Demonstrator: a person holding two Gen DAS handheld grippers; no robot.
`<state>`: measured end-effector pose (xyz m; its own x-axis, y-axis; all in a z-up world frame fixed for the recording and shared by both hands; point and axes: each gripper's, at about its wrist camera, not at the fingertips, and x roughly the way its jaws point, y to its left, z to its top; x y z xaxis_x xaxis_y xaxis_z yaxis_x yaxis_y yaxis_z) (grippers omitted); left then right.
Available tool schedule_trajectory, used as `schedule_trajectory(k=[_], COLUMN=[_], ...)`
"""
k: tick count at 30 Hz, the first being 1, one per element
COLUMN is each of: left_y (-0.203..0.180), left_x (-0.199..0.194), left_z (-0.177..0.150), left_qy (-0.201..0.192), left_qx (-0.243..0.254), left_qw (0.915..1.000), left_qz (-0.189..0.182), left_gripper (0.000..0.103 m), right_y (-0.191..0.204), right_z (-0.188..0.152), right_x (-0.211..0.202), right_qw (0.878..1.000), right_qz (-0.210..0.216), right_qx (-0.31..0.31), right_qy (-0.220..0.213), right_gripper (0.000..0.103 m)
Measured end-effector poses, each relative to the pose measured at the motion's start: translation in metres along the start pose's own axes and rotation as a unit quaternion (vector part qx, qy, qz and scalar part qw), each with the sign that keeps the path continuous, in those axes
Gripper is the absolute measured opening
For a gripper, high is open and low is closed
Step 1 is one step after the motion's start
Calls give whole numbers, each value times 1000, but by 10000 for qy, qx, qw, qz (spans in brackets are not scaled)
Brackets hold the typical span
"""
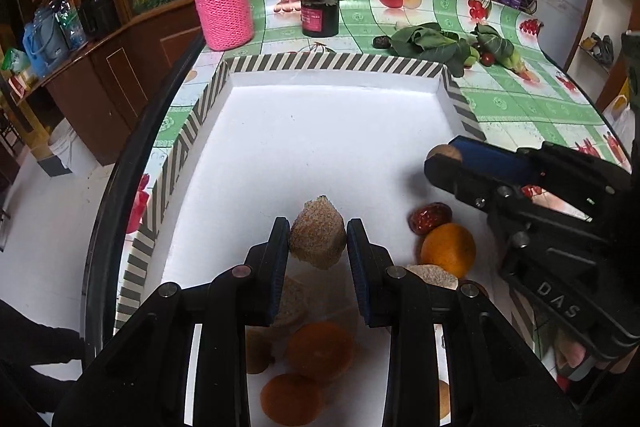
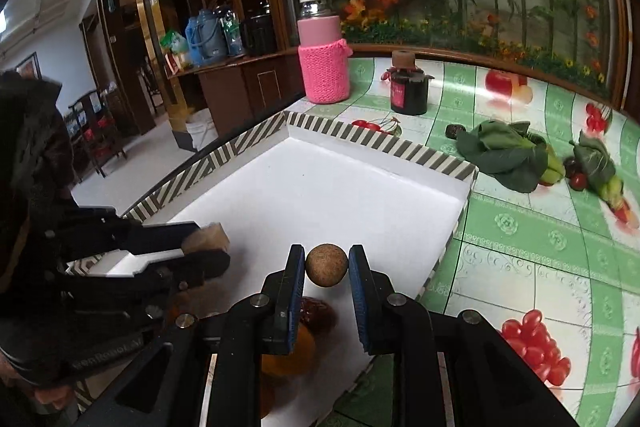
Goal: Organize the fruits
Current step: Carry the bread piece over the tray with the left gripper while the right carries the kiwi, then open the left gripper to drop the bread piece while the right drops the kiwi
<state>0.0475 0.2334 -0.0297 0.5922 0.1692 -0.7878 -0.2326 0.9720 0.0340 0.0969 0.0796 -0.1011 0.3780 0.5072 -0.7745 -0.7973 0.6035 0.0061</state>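
The white tray point(image 1: 320, 131) with its striped rim sits on the fruit-print table point(image 2: 520, 235) and serves as the collecting area; most of its floor is bare, with the fruits gathered at the near end, so I judge the sorting partly done. My left tongs point(image 1: 318, 247) are closed narrow on one rough tan block-shaped piece point(image 1: 318, 235), its sides pinched between the pads and held above the tray floor, apparently for setting down among the pile. My right tongs point(image 2: 326, 267) are likewise closed tight on one small brown round fruit point(image 2: 326, 264), gripped across its middle so it cannot roll, and held over the tray's near right part. Beneath the tongs lie three oranges, one point(image 1: 448, 249) in plain sight and two in shadow, two further tan pieces, and one wrinkled red date point(image 1: 430, 218) just beside the lit orange; another round thing at the bottom edge is too hidden to name. Outside the tray, well apart: two leafy greens point(image 2: 504, 155), one pink-sleeved bottle point(image 2: 324, 67), one dark jar point(image 2: 409, 91).
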Motion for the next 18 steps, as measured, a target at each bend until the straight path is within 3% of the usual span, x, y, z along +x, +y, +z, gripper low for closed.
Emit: schedule_trajectory(k=[18], left_y=[1], left_x=[2], left_z=[0], left_qy=[8], left_qx=[-39], left_qw=[10000], left_qz=[-17], left_gripper=[28], right_y=[-1], right_z=[-2], right_x=[8], right_qw=[9996], right_qz=[-140], right_qx=[3], right_qy=[237], right_gripper=[22])
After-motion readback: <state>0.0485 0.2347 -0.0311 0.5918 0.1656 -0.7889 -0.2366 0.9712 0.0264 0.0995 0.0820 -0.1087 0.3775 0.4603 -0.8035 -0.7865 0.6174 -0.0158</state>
